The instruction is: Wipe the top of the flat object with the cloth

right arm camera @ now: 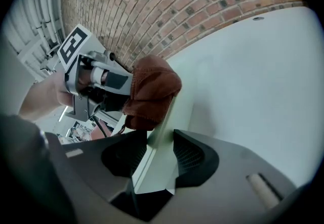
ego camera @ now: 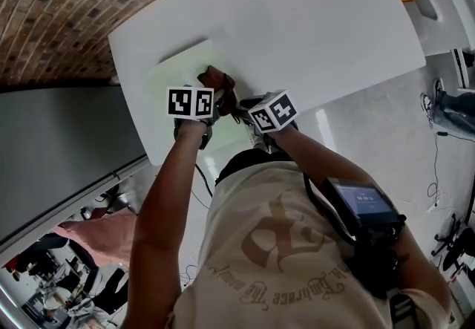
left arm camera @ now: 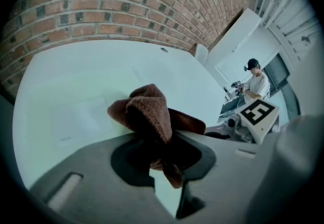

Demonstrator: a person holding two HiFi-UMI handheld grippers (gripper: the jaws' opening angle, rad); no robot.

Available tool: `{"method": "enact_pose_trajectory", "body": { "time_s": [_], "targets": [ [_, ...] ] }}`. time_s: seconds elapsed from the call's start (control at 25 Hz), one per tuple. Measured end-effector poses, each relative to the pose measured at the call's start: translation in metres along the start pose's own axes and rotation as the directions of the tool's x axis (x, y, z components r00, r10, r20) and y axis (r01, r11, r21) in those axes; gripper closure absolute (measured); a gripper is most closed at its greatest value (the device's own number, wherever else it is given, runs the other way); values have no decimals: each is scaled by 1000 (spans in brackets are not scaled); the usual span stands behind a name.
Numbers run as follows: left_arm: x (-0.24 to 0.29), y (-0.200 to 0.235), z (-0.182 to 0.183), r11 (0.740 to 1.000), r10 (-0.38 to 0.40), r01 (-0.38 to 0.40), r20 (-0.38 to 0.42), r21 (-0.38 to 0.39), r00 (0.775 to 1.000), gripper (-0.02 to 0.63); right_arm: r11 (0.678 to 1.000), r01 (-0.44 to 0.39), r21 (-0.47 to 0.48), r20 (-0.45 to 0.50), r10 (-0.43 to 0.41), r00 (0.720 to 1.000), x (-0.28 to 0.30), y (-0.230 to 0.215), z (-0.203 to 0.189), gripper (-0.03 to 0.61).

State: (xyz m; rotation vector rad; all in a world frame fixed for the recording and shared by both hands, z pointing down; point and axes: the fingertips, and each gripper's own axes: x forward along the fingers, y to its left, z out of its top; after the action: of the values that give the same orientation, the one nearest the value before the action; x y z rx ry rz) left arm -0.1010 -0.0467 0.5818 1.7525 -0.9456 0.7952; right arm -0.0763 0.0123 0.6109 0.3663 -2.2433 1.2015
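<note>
Now the left gripper (left arm camera: 161, 160) is clenched on the bunched brown cloth (left arm camera: 149, 112) sticking out ahead of its jaws, the pale flat object (ego camera: 185, 64) lies just beyond them, the right gripper (right arm camera: 157, 154) is released and empty, and wiping well likely means pressing the cloth flat and sweeping evenly.

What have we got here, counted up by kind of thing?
Hand-held grippers: 2 (left hand-held gripper, right hand-held gripper)
Brown cloth: 1
Pale green flat object: 1
White table: 1
Total: 5
</note>
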Motion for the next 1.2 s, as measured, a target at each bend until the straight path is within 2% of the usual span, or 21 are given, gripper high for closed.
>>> {"method": "enact_pose_trajectory", "body": {
  "time_s": [0.12, 0.28, 0.6, 0.76, 0.88, 1.0, 1.2],
  "targets": [
    [-13, 15, -14, 998, 36, -35, 21, -42, 999, 531, 1000, -12, 12, 6, 12, 1000, -1, -2, -1, 405],
    [-41, 48, -42, 984, 112, -102, 66, -147, 991, 531, 1000, -20, 17, 3, 20, 1000, -1, -3, -3, 405],
    [-99, 115, -94, 914, 275, -216, 133, -344, 952, 531, 999, -29, 23, 0, 29, 1000, 0, -4, -1, 405],
    [-119, 146, -110, 880, 344, -271, 130, -389, 930, 531, 999, -29, 24, 8, 29, 1000, 6, -2, 3, 405],
    [-130, 155, -113, 865, 379, -303, 128, -399, 916, 531, 999, -32, 30, 16, 31, 999, 11, 0, 6, 405],
    [-132, 131, -102, 880, 345, -250, 181, -403, 921, 531, 999, -32, 29, 25, 31, 999, 14, 1, 7, 405],
    [-94, 56, -72, 941, 190, -111, 229, -319, 955, 530, 999, -32, 23, 39, 31, 999, 13, 2, 9, 403]
  ]
}}
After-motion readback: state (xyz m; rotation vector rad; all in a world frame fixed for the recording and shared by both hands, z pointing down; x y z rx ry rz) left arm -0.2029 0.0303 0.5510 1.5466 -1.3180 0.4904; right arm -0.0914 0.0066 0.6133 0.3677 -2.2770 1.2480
